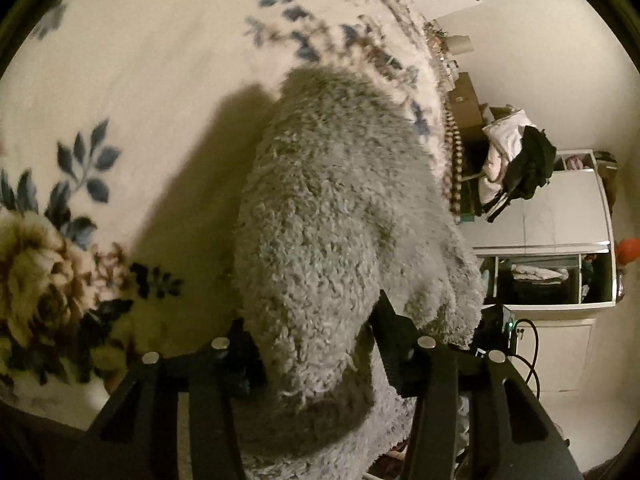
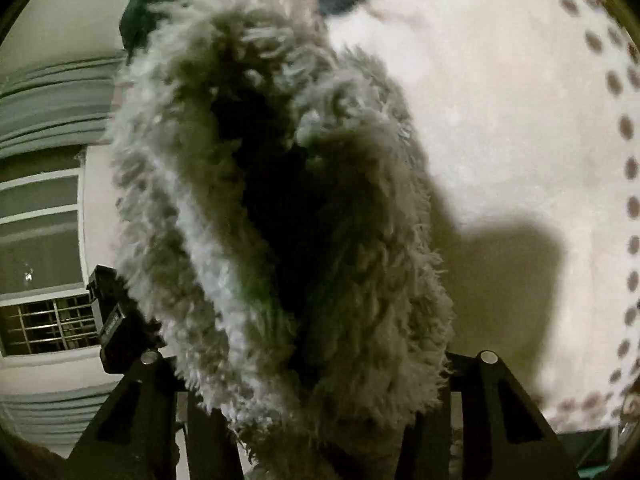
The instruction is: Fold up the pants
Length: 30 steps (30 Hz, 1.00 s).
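The pants (image 1: 320,208) are grey and fluffy, like fleece. In the left wrist view they hang from my left gripper (image 1: 316,364), which is shut on a thick bunch of the fabric, above a cream floral blanket (image 1: 120,80). In the right wrist view the pants (image 2: 280,208) fill the middle, with a dark hollow fold facing the camera. My right gripper (image 2: 312,392) is shut on the fabric, and its fingertips are buried in the fleece. Both grippers hold the pants lifted off the blanket (image 2: 500,120).
The blanket covers a bed with a dotted border (image 2: 628,168). Beyond the bed edge stand a white cabinet (image 1: 560,240), a pile of clothes and a black bag (image 1: 528,160). A barred window (image 2: 44,324) and grey curtains (image 2: 52,108) are on the left in the right wrist view.
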Each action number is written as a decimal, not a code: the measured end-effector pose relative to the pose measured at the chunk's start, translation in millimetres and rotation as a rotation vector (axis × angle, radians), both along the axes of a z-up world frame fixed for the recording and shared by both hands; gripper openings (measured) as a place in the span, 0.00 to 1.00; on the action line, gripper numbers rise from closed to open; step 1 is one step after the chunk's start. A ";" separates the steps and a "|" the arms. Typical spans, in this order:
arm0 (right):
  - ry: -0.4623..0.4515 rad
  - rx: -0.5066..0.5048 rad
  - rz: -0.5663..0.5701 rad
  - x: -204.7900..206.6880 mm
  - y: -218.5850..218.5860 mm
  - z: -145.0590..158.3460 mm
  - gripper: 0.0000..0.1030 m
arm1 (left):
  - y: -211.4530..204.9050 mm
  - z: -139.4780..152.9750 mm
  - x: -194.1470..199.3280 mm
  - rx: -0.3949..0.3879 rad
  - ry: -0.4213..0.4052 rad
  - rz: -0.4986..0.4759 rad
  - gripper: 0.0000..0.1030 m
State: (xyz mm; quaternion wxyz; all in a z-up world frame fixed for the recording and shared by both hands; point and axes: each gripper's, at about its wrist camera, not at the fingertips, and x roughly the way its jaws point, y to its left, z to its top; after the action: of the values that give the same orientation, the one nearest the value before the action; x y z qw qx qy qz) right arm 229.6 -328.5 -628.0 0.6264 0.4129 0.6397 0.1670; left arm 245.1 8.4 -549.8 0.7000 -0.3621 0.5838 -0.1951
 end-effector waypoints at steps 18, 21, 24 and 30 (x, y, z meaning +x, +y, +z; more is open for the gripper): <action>-0.222 -0.046 -0.040 235.6 19.7 106.8 0.45 | 8.6 88.5 272.0 0.036 -0.214 -0.041 0.43; -0.225 -0.045 -0.050 305.1 30.7 89.4 0.45 | 14.5 76.9 328.3 0.055 -0.228 -0.055 0.43; -0.227 -0.065 -0.035 353.5 57.8 68.9 0.45 | 23.9 54.7 371.4 0.074 -0.215 -0.062 0.44; -0.154 -0.094 -0.009 430.6 49.0 22.4 0.48 | 34.1 4.7 402.3 0.176 -0.094 -0.062 0.45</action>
State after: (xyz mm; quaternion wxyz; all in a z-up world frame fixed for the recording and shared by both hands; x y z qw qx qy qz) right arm 660.2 -279.5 -605.6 0.6931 0.3719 0.5950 0.1654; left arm 647.5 42.5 -545.1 0.7494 -0.2717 0.5759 -0.1814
